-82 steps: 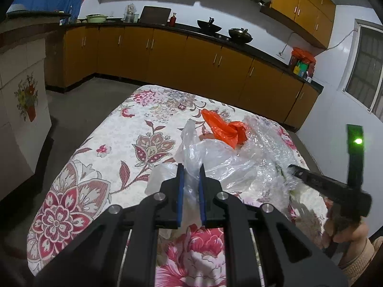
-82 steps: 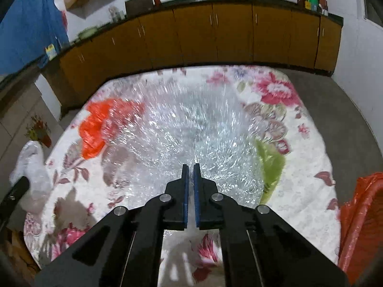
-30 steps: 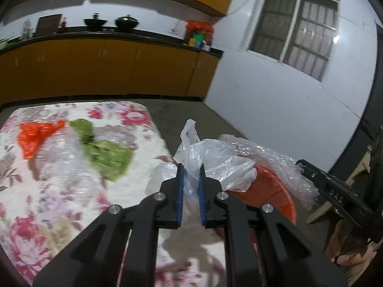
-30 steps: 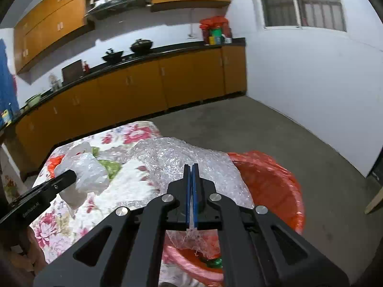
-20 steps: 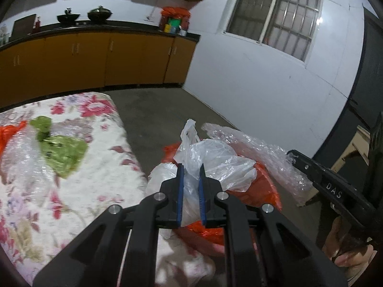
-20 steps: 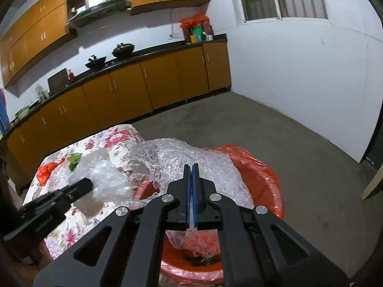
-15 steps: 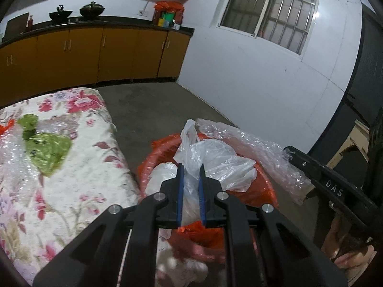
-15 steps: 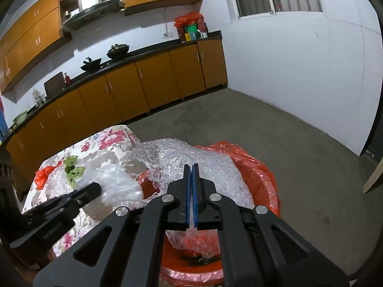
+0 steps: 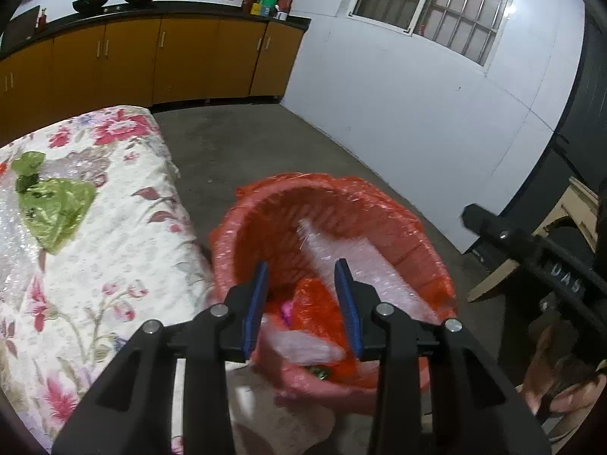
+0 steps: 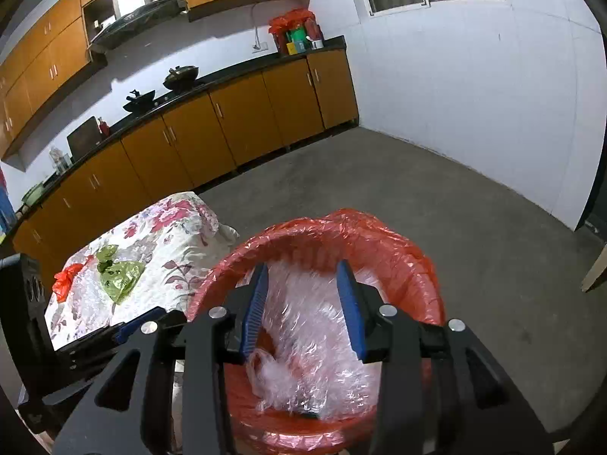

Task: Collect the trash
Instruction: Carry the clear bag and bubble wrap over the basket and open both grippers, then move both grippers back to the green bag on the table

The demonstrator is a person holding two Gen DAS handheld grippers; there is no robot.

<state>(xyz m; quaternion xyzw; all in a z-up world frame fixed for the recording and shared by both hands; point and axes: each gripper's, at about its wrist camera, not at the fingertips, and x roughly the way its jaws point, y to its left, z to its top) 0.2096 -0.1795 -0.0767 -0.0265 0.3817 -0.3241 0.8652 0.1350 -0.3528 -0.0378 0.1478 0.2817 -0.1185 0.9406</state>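
red-lined bin (image 9: pixel 425 242) holds bubble wrap (image 10: pixel 315 326) and a clear bag (image 9: pixel 303 345); left gripper (image 9: pixel 301 295) and right gripper (image 10: pixel 303 299) hang spread and empty above it. 2 items remain on the table (image 9: pixel 125 235): green bag (image 9: pixel 53 204), orange bag (image 10: pixel 64 280), the latter only in the right wrist view

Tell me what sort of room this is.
Most likely a home kitchen: orange cabinets under a dark countertop, two woks on the stove, and a range hood above.
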